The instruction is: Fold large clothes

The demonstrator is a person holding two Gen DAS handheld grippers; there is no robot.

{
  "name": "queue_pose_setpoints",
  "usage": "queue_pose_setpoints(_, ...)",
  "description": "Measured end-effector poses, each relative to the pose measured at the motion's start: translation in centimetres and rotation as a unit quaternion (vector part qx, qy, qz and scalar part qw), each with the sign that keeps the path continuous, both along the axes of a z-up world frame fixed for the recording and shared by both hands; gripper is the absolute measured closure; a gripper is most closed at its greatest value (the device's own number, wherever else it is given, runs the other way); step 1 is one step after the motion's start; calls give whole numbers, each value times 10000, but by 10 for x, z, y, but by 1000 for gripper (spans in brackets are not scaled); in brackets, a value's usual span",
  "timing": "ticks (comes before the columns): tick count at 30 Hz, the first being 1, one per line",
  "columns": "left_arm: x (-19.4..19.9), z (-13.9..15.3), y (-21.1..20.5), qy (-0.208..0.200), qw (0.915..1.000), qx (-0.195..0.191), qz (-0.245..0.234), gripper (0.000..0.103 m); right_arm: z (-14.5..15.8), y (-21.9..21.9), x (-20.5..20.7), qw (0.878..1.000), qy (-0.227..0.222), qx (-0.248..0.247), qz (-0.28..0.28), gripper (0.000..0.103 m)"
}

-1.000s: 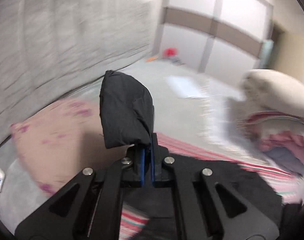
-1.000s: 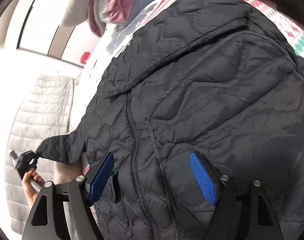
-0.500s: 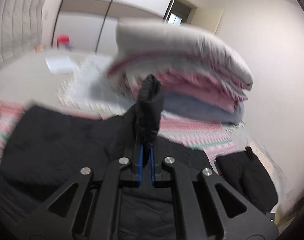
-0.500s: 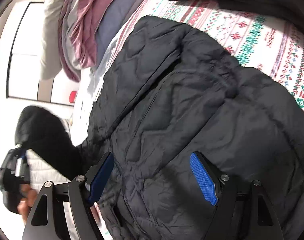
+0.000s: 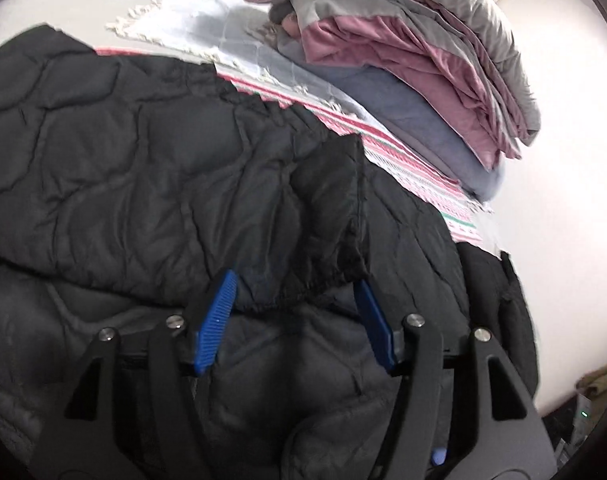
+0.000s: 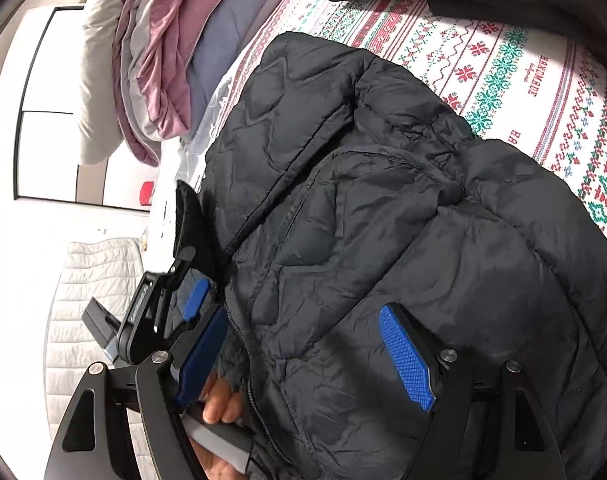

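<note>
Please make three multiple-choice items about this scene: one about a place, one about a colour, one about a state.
1. Where does the sleeve cuff lie?
A. on the jacket's body
B. on the bedding pile
C. on the floor

2. What colour is the jacket?
A. pink
B. black
C. white

3. How is the right gripper?
A. shut on the zipper
B. open above the jacket
C. shut on the blanket

Answers: 1 A, the cuff rests folded over the quilted front; 2 B, the quilted fabric is black; 3 B, its pads stand wide apart with nothing pinched.

Patterned bed cover [image 6: 515,76] w/ black quilted jacket [image 6: 383,220], folded bedding stack [image 5: 403,52].
</note>
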State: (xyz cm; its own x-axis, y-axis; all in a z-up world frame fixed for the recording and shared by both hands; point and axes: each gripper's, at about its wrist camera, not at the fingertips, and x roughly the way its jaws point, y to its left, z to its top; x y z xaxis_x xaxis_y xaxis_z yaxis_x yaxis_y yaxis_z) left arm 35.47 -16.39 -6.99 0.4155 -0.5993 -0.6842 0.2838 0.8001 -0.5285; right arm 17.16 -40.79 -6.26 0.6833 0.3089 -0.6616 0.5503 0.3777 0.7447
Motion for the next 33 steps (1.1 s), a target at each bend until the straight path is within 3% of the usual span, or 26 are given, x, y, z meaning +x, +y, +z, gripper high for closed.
queue_pose_setpoints(5, -35, 21, 29, -117, 9995, -247, -165, 39, 1, -4, -1, 9999, -14, -84, -81, 23)
queue_pose_setpoints(8, -67, 40, 63, -291, 9991, -318, -6, 34, 3, -7, -2, 9998, -23, -118, -139, 23)
queue_pose_setpoints(10, -89, 52, 93, -444, 9985, -171, 260, 28, 6, -8, -3, 9997, -58, -154, -166, 23)
queue_pose_setpoints(14, -126, 64, 158, -606, 9864, 790, 1309, 23, 10, -9, -3, 9992, -37, -345, -222, 23)
queue_pose_setpoints(18, -159, 59, 213, -664, 9755, 875, 1906, 21, 12, -8, -3, 9987, -4, -465, -201, 23)
queue_pose_setpoints(22, -189, 49, 249, -829, 9691, 893, 2146, 19, 29, -3, -9, 9950, -59, -993, -123, 23)
queue_pose_setpoints(26, -203, 53, 257, -1015, 9666, 1097, 2082, 15, 59, 13, -20, 9851, -256, -1687, 189, 23)
queue_pose_setpoints(29, -210, 57, 257, -1188, 9672, 1268, 1852, 1, 80, 31, -33, 9679, -276, -2411, 648, 19)
queue_pose_setpoints(33, -220, 51, 276, -1157, 9638, 1421, 1934, 1, 81, 33, -52, 9487, -284, -2911, 1197, 17)
